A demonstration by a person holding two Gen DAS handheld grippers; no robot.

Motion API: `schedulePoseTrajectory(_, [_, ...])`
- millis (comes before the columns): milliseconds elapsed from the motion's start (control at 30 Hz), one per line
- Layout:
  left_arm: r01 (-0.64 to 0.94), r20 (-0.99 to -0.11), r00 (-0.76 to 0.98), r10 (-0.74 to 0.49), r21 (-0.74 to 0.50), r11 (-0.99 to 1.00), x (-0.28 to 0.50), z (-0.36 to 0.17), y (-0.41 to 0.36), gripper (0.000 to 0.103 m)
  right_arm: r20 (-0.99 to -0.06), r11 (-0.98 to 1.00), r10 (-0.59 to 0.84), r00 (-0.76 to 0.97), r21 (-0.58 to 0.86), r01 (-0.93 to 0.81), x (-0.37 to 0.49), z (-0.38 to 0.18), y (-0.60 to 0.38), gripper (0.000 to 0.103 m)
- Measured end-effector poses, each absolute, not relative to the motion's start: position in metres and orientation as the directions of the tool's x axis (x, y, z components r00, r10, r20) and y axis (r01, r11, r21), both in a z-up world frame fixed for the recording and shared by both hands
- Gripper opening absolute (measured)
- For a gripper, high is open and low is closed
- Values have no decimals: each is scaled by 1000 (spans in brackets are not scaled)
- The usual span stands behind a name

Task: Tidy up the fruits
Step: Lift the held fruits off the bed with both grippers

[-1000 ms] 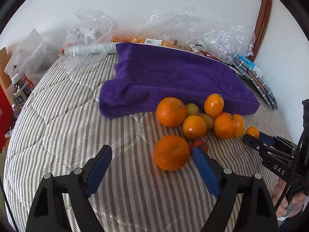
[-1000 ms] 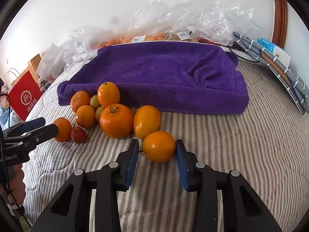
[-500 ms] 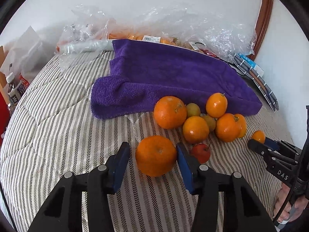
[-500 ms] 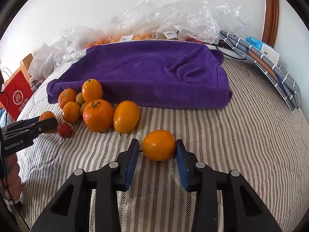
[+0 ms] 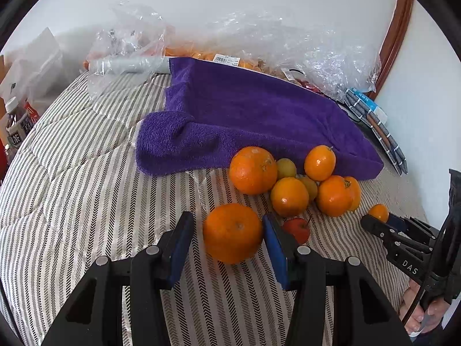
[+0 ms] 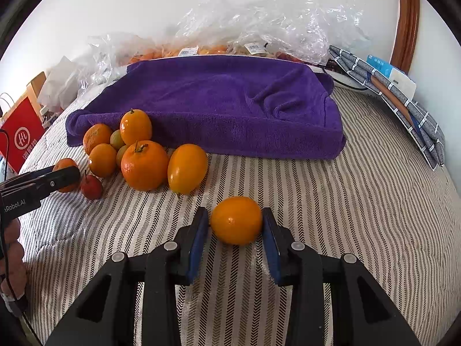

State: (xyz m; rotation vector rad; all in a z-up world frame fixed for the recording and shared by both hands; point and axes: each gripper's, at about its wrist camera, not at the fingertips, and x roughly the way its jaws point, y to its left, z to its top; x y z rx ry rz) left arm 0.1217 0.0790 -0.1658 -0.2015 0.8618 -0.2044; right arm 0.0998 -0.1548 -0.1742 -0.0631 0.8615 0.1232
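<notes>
On right claw (image 5: pixel 387 222), "DAS" lettering

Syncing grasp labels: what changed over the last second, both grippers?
The left gripper narrowed its fingers from wide open around the big orange; the right pad touches, a slight gap shows on the left. The right gripper, shut on the small orange throughout, drew it away from the fruit pile. The pile and purple towel stayed put.

Crinkled plastic bags (image 6: pixel 259 23) blur the fruit inside; purple towel (image 6: pixel 219 101) hides their bases.
</notes>
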Motion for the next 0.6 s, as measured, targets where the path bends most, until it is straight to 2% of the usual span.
schedulePoseTrajectory(67, [77, -712, 646, -274, -296, 952, 119, -165, 87, 39, -754, 992, 78, 653, -6, -125, 99, -172, -155, 37])
schedulePoseTrajectory(200, [43, -692, 670, -270, -327, 944, 117, -165, 94, 39, -734, 992, 75, 675, -17, -128, 95, -169, -153, 37])
schedulePoseTrajectory(433, [55, -695, 668, -267, -311, 949, 118, -162, 90, 39, -748, 992, 62, 661, -24, -120, 97, -172, -152, 37])
schedulePoseTrajectory(600, [61, -669, 692, -271, -319, 946, 113, -159, 91, 36, -732, 994, 91, 675, 23, -109, 95, -169, -160, 37])
